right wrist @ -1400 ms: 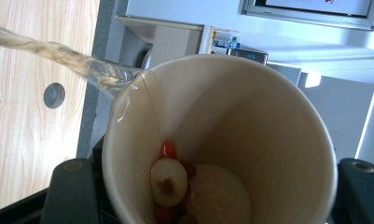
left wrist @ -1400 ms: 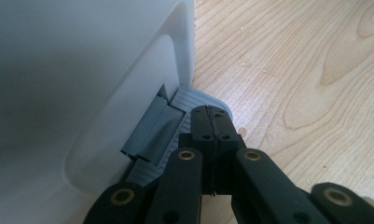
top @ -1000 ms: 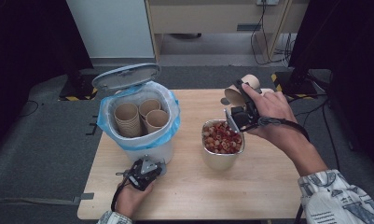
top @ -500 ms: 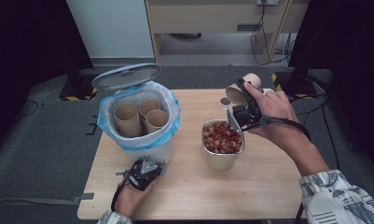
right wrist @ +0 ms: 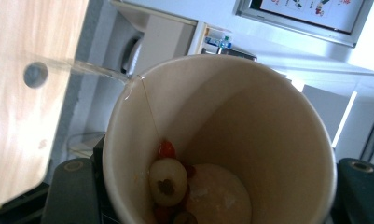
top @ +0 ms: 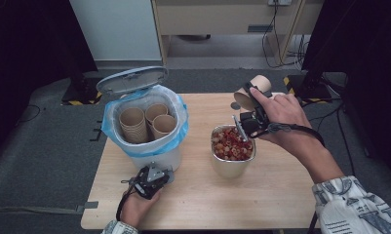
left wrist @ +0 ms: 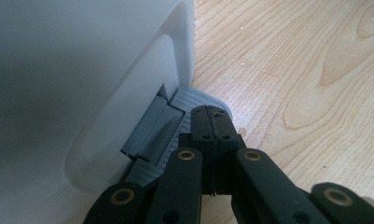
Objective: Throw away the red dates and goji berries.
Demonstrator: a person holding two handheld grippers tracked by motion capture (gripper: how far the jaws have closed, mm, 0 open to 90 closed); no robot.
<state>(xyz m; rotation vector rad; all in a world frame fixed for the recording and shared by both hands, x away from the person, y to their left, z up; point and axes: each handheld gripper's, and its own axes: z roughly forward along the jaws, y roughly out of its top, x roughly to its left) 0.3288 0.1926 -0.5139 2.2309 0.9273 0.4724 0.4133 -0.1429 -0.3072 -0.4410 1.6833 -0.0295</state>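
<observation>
A white pedal bin [top: 149, 153] with a blue liner stands at the table's left, its lid [top: 132, 79] up and several paper cups [top: 149, 119] inside. My left gripper [top: 151, 179] lies shut at its base, its tip [left wrist: 211, 119] on the grey pedal [left wrist: 175, 109]. A steel bowl [top: 229, 165] of red and pale food bits [top: 231, 143] sits mid-table. Just behind it my right gripper [top: 254, 112] is shut on a paper cup [top: 251, 92] lying tipped on its side. In the right gripper view the cup [right wrist: 259, 116] holds a few bits [right wrist: 168, 177] stuck to its bottom.
A small grey disc [top: 236, 106] lies on the wooden table [top: 281, 195] behind the bowl. Past the far edge are a cabinet [top: 222, 19] and cables on grey floor. Black stands flank both sides.
The right hand with the cup has shifted only slightly above the bowl. The left gripper stays on the pedal and the lid stays up.
</observation>
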